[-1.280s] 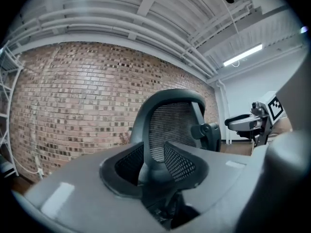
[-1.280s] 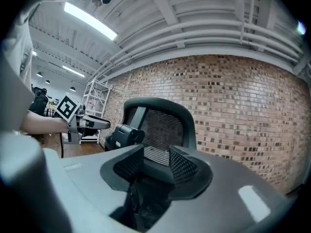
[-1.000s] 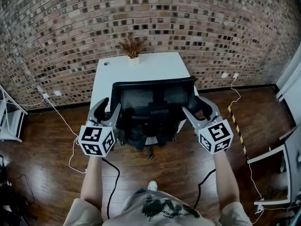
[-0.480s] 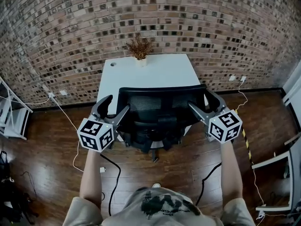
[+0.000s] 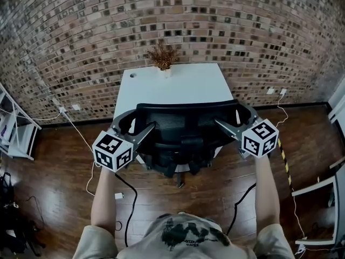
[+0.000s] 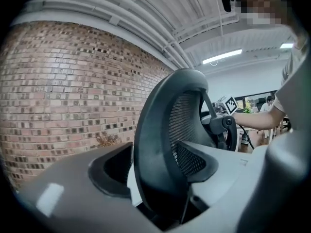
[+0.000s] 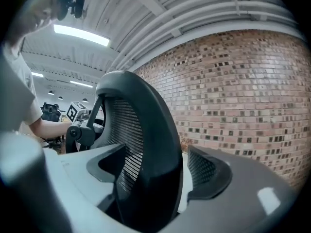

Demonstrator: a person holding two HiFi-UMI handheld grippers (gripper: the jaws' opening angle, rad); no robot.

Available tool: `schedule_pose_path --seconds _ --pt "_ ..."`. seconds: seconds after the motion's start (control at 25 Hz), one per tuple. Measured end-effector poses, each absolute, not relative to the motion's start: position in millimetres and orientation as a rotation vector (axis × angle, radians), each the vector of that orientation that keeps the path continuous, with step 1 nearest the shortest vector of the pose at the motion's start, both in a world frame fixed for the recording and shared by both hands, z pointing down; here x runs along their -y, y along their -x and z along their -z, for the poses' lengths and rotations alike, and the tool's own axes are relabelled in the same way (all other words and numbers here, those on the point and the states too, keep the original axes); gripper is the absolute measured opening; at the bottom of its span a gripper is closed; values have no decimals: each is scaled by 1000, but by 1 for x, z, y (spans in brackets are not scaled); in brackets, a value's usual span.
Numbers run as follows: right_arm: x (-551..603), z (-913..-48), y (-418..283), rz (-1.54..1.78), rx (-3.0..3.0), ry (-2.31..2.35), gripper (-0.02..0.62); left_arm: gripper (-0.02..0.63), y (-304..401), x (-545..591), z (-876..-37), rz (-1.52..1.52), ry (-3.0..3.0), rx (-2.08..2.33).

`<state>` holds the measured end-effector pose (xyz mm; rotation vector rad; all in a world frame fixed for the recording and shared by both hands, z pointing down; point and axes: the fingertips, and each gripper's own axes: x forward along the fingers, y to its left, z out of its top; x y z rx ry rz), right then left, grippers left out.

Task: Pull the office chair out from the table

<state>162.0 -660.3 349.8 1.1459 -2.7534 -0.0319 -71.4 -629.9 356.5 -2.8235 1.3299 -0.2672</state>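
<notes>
Fingers (image 5: 143,134) newly wider, astride chair back (image 5: 183,116)

From above, the office chair's (image 5: 183,124) backrest covers its seat, and we see only bits of the base (image 5: 179,178) below it. The backrest also hides the near edge of the white surface (image 5: 178,85). The picture's left edge cuts off a white shelf (image 5: 15,144).

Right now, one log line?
office chair at white table | left gripper: jaws just opened, astride backrest left edge | right gripper: jaws just opened, astride right edge
</notes>
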Motion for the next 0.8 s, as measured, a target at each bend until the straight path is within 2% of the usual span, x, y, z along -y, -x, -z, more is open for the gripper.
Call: schedule_pose_path --seconds 0.04,0.08,0.12,0.8 --pt "660 -350 -161 26 2757 -1134 387 298 71 629 -357 261 2828 -1335" --pt "660 -350 -159 19 2759 -1126 357 298 71 629 -356 258 2830 -1343" --pt "660 -350 -159 14 2759 -1123 353 298 71 628 -356 258 2830 -1352" --pt "644 -348 -162 43 2757 -1165 352 295 69 613 -351 262 2763 -1407"
